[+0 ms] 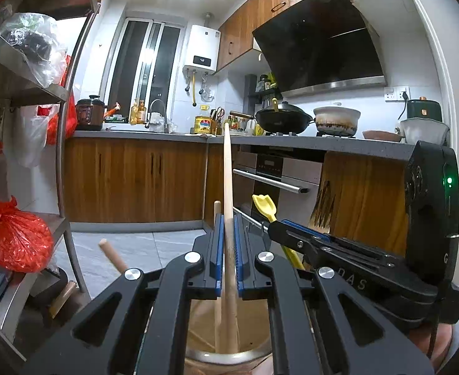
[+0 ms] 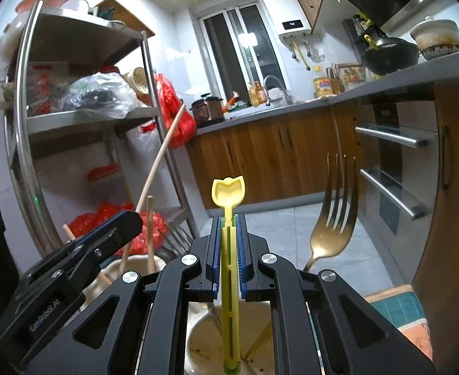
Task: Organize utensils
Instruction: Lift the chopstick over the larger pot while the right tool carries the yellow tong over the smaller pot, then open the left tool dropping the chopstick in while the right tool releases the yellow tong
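Left tongs [image 1: 228, 243] clamp a long pale wooden chopstick [image 1: 227, 168] standing in a steel-rimmed cup [image 1: 229, 357]. Right tongs [image 2: 228, 243] grip a yellow plastic spoon [image 2: 229, 193] above another cup [image 2: 198, 328]; a gold metal fork [image 2: 335, 215] leans toward 2 o'clock.

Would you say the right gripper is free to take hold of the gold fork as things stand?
Probably not yet: the right gripper is shut on the yellow scoop. The gold fork stands unobstructed just to its right, so it looks reachable once the scoop is released.
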The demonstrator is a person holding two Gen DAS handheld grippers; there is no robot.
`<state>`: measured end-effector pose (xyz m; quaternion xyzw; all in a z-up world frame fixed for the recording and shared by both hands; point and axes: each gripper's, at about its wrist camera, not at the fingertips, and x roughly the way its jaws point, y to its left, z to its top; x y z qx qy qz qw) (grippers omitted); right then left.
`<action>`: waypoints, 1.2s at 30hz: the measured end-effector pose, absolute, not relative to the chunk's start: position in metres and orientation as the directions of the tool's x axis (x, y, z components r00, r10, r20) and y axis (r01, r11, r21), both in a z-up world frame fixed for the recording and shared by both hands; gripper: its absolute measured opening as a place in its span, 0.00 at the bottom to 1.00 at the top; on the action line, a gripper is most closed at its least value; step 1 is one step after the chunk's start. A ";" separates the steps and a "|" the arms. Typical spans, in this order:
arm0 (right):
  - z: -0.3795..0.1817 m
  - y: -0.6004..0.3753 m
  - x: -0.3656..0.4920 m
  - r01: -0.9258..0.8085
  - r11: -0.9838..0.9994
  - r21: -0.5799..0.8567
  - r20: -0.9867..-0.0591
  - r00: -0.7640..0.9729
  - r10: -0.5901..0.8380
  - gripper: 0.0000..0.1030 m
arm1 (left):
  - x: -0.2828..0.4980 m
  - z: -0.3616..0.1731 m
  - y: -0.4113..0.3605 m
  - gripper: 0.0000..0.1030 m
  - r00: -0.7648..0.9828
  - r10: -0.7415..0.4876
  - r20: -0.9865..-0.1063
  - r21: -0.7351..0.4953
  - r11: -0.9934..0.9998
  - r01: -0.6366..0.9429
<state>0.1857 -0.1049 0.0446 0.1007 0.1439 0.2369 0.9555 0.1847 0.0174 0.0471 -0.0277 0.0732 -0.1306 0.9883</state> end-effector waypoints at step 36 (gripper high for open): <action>0.060 -0.134 0.114 -0.389 0.900 0.195 -0.382 0.815 0.435 0.48 | 0.112 0.048 0.031 0.54 0.923 -0.210 -0.321 -0.068 0.978 0.199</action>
